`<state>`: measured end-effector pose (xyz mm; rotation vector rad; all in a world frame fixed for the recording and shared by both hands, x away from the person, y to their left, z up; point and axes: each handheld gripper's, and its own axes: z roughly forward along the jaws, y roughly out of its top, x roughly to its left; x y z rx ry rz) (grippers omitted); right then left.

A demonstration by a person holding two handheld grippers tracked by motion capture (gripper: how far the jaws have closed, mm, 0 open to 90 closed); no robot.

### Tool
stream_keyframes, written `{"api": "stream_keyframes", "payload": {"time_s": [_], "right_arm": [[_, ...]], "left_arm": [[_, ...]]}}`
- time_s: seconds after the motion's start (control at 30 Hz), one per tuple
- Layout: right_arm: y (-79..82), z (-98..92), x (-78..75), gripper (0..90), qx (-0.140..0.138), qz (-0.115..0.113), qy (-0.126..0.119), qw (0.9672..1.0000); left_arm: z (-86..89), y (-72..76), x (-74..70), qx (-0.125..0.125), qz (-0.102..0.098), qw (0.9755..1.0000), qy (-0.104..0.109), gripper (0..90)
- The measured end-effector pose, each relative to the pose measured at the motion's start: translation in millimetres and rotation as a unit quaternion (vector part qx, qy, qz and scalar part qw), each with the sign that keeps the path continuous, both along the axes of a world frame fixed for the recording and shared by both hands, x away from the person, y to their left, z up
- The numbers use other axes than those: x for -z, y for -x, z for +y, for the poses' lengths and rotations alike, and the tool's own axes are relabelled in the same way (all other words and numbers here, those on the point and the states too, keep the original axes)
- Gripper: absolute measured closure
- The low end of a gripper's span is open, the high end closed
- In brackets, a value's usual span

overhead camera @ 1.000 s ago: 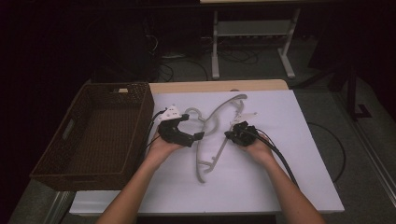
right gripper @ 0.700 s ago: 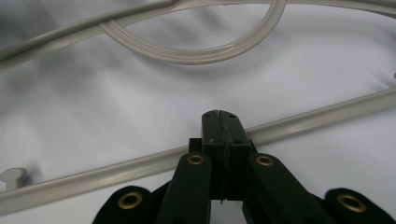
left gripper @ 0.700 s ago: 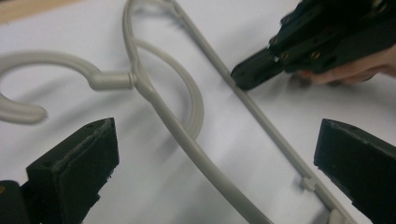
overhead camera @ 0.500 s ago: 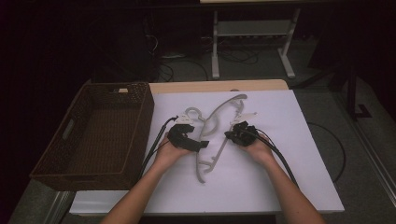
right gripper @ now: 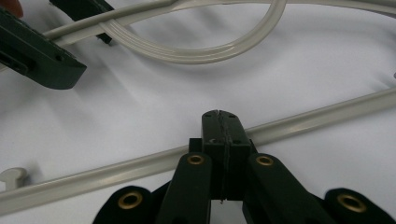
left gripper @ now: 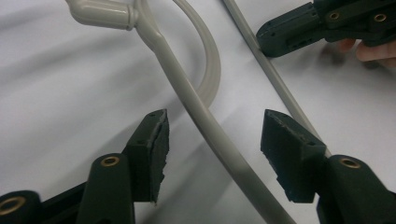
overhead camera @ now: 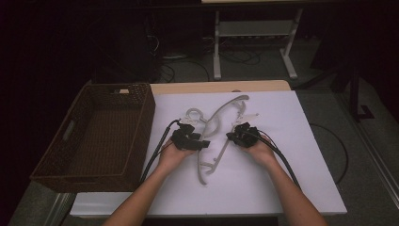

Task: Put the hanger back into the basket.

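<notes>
A pale grey plastic hanger (overhead camera: pixel 221 121) lies flat on the white table top (overhead camera: pixel 291 160), its hook (overhead camera: pixel 192 113) pointing toward the basket. My left gripper (overhead camera: pixel 204 143) is open, and in the left gripper view (left gripper: pixel 212 126) the hanger's curved arm (left gripper: pixel 187 88) runs between its two jaws without touching either. My right gripper (overhead camera: pixel 231 137) is shut. In the right gripper view its closed tip (right gripper: pixel 220 114) rests against the hanger's straight bar (right gripper: pixel 303 122), with nothing between the jaws. Each gripper also sees the other: the right gripper (left gripper: pixel 285 37) and the left gripper (right gripper: pixel 51 63).
A brown wicker basket (overhead camera: pixel 120 87) stands at the left of the table, beside the white top. Black cables (overhead camera: pixel 155 155) trail from both grippers toward the table's front edge. A metal stand (overhead camera: pixel 254 28) and floor cables lie beyond the far edge.
My left gripper has moved right, from beside the hook to the hanger's arm, which now sits between its open jaws. The right gripper has barely shifted.
</notes>
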<state>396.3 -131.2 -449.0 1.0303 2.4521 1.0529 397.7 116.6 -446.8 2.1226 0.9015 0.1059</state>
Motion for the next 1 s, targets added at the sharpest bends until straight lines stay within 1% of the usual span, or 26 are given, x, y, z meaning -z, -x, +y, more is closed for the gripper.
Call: {"api": "stream_keyframes", "payload": {"time_s": [0.07, 0.13, 0.17, 0.2, 0.3, 0.37, 0.43, 0.6, 0.7, 0.77, 0.8, 0.83, 1.0], "right_arm": [[0.0, 0.0, 0.0, 89.5, 0.0, 0.0, 0.0, 1.0], [-0.1, 0.0, 0.1, 89.5, 0.0, -0.001, 0.0, 1.0], [0.0, 0.1, 0.0, 89.5, 0.0, 0.0, 0.0, 1.0], [0.1, 0.2, 0.1, 89.5, 0.0, -0.001, 0.0, 1.0], [0.3, 0.5, 0.1, 89.5, 0.0, -0.002, 0.002, 1.0], [0.4, 0.5, 0.1, 89.5, 0.001, -0.001, 0.001, 1.0], [0.5, 0.4, 0.0, 89.5, 0.001, 0.0, 0.002, 1.0], [0.3, 0.4, 0.2, 89.5, 0.001, -0.001, 0.001, 1.0], [0.3, 0.2, 0.2, 89.5, 0.0, -0.001, 0.001, 1.0], [0.2, 0.0, 0.0, 89.5, 0.0, -0.001, 0.001, 1.0], [0.2, 0.0, 0.0, 89.5, 0.0, -0.001, 0.001, 1.0], [0.1, -0.1, -0.1, 89.5, -0.001, -0.001, 0.001, 1.0], [0.0, -0.3, -0.8, 89.5, -0.001, -0.002, -0.002, 1.0]], "left_arm": [[-0.7, -0.3, 0.6, -0.001, 0.006, 1.0, 0.001, 45.5], [-1.0, -1.0, 1.4, 0.0, 0.014, 0.9999, 0.006, 46.8], [-2.0, -1.0, 1.9, -0.001, 0.02, 0.9998, 0.007, 50.3], [-2.0, -1.0, 1.9, -0.001, 0.02, 0.9998, 0.007, 51.2], [-3.8, -1.9, 2.4, -0.004, 0.026, 0.9996, 0.011, 58.6], [-4.1, -2.1, 2.5, -0.004, 0.026, 0.9996, 0.009, 61.8], [-4.7, -2.8, 1.9, -0.011, 0.032, 0.9994, 0.009, 62.6], [-5.5, -3.5, 1.1, -0.019, 0.039, 0.999, 0.009, 64.5], [-6.2, -3.8, 0.2, -0.026, 0.048, 0.9985, 0.01, 65.6], [-6.0, -3.8, -0.1, -0.025, 0.047, 0.9985, 0.007, 66.1], [-6.2, -3.8, -0.4, -0.027, 0.049, 0.9984, 0.006, 66.1], [-6.6, -3.6, -0.3, -0.032, 0.05, 0.9982, 0.01, 66.7], [-6.8, -4.3, -2.0, -0.044, 0.054, 0.9975, 0.008, 68.1]]}}
